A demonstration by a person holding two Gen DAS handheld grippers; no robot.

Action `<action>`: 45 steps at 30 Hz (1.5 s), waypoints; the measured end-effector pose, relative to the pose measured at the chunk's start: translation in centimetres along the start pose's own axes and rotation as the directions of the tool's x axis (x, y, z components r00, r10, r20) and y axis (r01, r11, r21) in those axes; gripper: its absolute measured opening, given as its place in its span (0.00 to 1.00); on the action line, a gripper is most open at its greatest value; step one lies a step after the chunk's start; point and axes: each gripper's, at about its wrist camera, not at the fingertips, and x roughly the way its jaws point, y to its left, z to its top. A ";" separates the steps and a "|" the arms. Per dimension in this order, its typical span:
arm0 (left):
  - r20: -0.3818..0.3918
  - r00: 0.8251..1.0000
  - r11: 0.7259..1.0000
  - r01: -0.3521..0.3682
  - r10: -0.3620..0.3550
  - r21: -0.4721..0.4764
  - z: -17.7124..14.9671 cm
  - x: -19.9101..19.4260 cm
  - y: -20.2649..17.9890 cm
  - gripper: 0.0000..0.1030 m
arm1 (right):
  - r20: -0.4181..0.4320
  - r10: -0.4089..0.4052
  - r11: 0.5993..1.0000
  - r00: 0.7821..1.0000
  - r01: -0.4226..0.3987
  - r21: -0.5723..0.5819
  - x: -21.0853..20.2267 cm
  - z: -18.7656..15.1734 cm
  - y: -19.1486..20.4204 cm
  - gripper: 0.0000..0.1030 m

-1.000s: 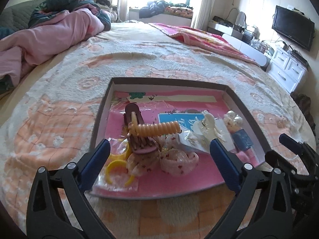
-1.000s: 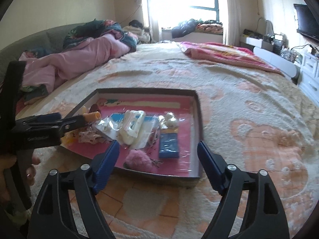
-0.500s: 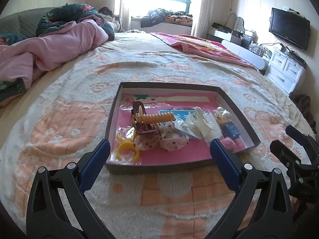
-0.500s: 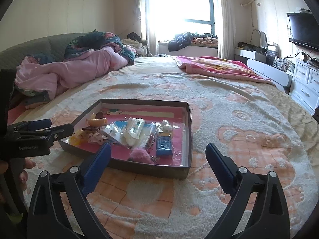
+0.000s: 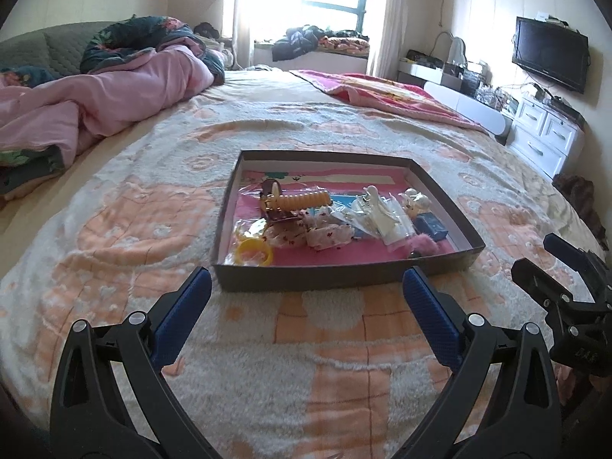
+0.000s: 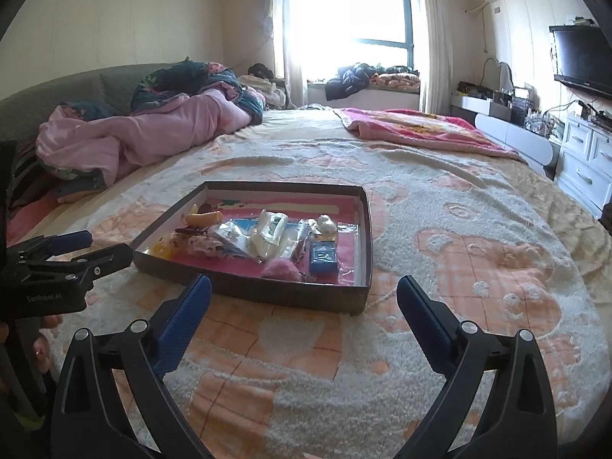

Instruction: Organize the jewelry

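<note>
A shallow dark box with a pink floor lies flat on the bed, at the middle of the frame. Inside, toward its left, an orange ribbed hair clip rests on a brown claw clip, with a yellow ring at the near-left corner. A white clip lies mid-right, a blue block and pink pom-pom near-right.
</note>
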 end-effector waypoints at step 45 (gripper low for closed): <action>0.227 0.974 0.999 -0.003 -0.007 0.043 -3.5 -3.1 -1.0 0.89 | 0.322 -0.087 0.996 0.943 0.075 0.049 -4.1 -3.2 -0.8 0.94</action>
